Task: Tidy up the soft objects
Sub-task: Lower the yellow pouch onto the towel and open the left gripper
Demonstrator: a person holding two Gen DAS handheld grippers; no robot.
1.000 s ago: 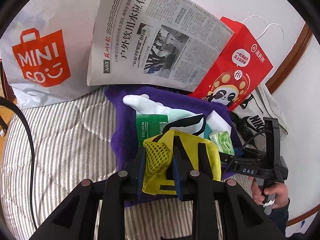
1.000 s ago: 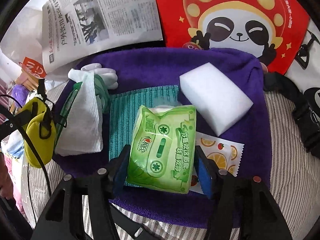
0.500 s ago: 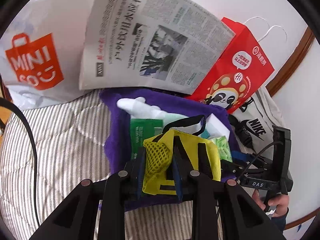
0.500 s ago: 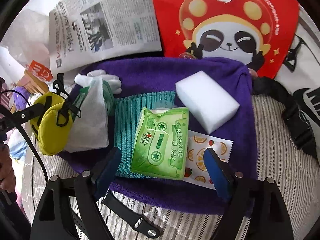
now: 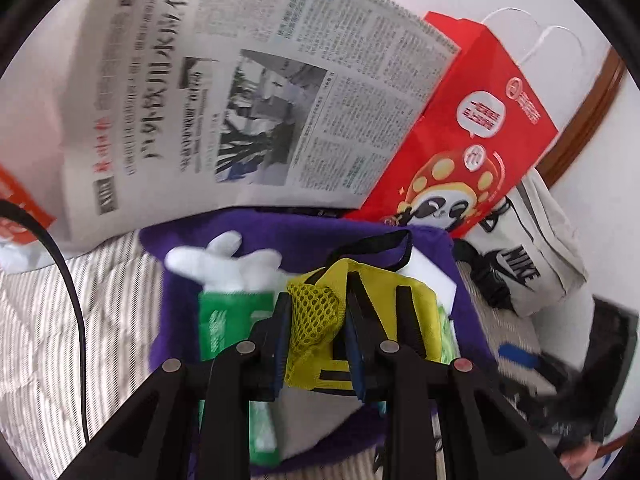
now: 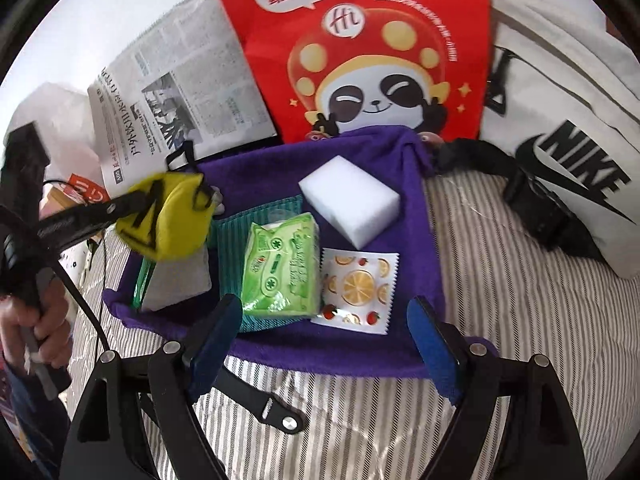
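A purple towel (image 6: 360, 344) lies spread on the striped bed. On it rest a green tissue pack (image 6: 282, 270), a white sponge block (image 6: 349, 200), a fruit-print sachet (image 6: 356, 286), a teal cloth (image 6: 260, 216), a white glove (image 5: 224, 264) and a green packet (image 5: 224, 324). My left gripper (image 5: 316, 332) is shut on a yellow mesh pouch (image 5: 320, 320) with black straps, held above the towel's left part; the pouch (image 6: 168, 216) also shows in the right wrist view. My right gripper (image 6: 320, 344) stands open, lifted back over the towel's near edge, nothing between its fingers.
A newspaper (image 5: 248, 92), a red panda paper bag (image 6: 360, 52) and a white Nike bag (image 6: 568, 128) stand behind the towel. A black strap with buckle (image 6: 260, 400) lies on the striped sheet by the near edge. A hand (image 6: 36, 320) holds the left gripper's handle.
My right gripper let go of the green tissue pack, opened wide and drew back and up. My left gripper carried the yellow pouch in over the towel.
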